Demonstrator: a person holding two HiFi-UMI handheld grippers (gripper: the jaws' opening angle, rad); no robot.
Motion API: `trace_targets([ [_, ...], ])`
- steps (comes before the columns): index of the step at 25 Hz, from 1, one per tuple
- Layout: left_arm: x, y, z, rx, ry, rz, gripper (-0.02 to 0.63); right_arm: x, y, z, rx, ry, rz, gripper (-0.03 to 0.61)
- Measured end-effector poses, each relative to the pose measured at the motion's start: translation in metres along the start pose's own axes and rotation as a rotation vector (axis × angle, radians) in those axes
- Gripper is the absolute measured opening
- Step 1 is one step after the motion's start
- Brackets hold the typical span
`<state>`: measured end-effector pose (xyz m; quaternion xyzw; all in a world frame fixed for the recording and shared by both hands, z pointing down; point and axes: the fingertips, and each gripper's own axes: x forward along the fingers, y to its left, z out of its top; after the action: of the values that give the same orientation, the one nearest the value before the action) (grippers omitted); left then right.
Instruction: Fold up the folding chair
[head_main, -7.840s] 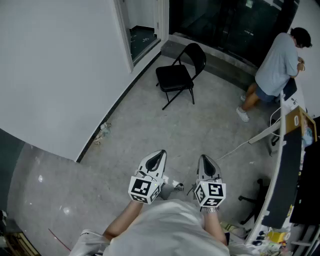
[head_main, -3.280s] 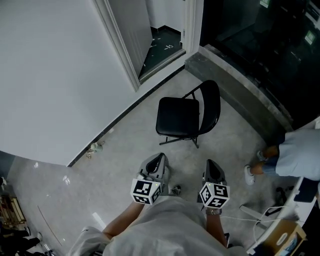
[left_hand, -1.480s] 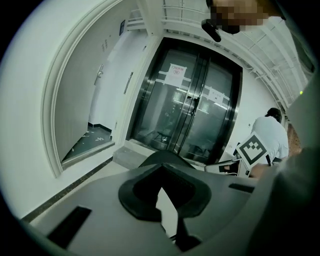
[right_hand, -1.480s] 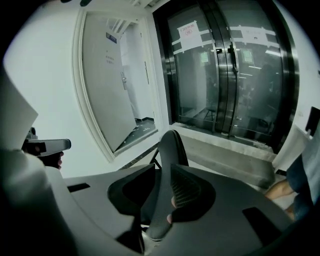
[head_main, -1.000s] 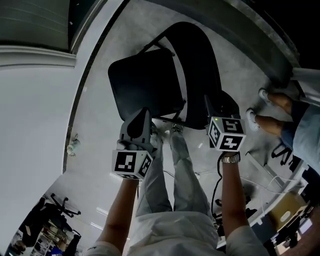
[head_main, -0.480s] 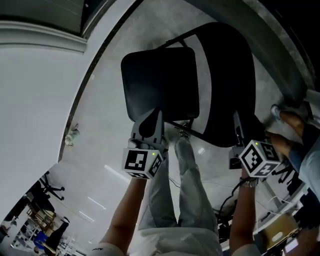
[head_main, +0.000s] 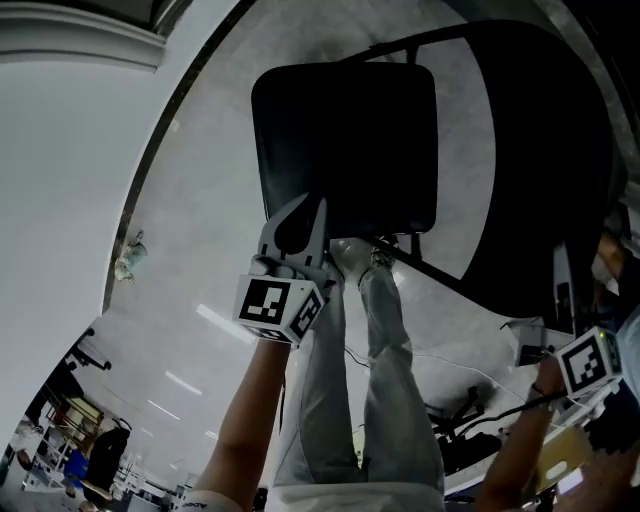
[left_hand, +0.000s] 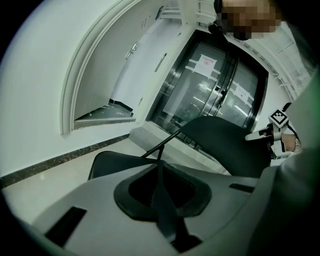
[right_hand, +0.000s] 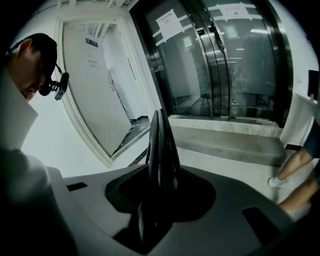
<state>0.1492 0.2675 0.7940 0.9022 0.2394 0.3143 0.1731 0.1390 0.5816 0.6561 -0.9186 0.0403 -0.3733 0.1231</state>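
Two grippers are at the folding chair, which stands unfolded on the floor. Your right gripper has just been closing its jaws and now clamps the backrest top. Your left gripper, jaws together, hovers at the seat front. Judged step: taking hold. Next, tip the seat up toward the backrest.

Floor: pale grey speckled stone
Wall: plain white, dark skirting
Doors: dark-framed glass, grey stone step below
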Motion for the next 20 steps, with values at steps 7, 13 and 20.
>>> trace_targets([
  [7, 0.010, 0.092, -0.035, -0.079, 0.079, -0.041, 0.155, 0.003, -0.003, -0.004, 0.007, 0.014, -0.022, 0.129],
  [13, 0.020, 0.176, -0.085, -0.272, 0.156, -0.017, 0.199, 0.003, -0.004, -0.005, -0.010, 0.036, -0.074, 0.130],
  [20, 0.022, 0.203, -0.124, -0.495, 0.195, -0.136, 0.250, -0.005, -0.003, 0.001, -0.028, 0.037, -0.088, 0.133],
])
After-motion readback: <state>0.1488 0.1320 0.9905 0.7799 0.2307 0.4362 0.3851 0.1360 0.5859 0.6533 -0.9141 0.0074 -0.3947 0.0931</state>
